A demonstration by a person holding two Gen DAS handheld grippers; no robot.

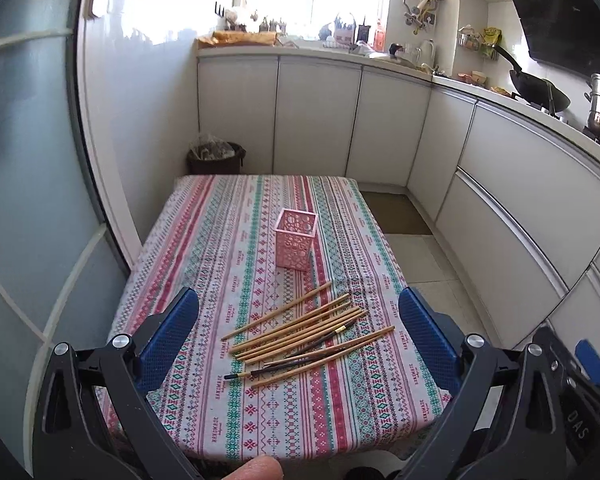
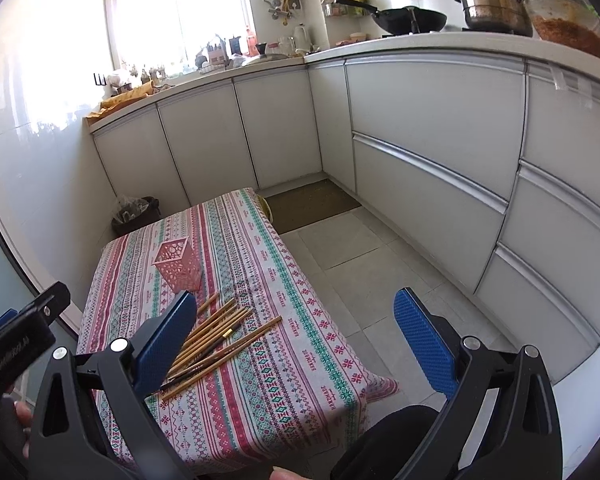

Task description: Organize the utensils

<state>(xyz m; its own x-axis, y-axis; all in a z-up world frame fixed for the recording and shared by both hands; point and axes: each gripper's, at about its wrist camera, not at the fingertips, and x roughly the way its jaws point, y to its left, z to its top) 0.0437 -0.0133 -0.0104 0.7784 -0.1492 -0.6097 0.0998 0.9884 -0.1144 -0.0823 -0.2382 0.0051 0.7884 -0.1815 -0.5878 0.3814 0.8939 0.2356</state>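
Observation:
Several wooden chopsticks (image 1: 300, 330) and two dark ones lie loose on the patterned tablecloth (image 1: 236, 240), near its front. A pink perforated holder (image 1: 295, 243) stands upright behind them, empty as far as I see. My left gripper (image 1: 298, 320) is open, held above the table with the chopsticks between its blue pads. My right gripper (image 2: 296, 328) is open and empty, to the right of the table; its left pad (image 2: 168, 344) overlaps the chopsticks (image 2: 220, 340) in view. The holder (image 2: 178, 264) shows there too.
A low table with striped cloth (image 2: 284, 360) sits in a kitchen. White cabinets (image 1: 380, 120) run behind and to the right. A dark bin (image 1: 216, 158) stands past the far left corner. A floor mat (image 2: 312, 204) lies beyond. The left gripper's body (image 2: 16, 344) shows at the right view's left edge.

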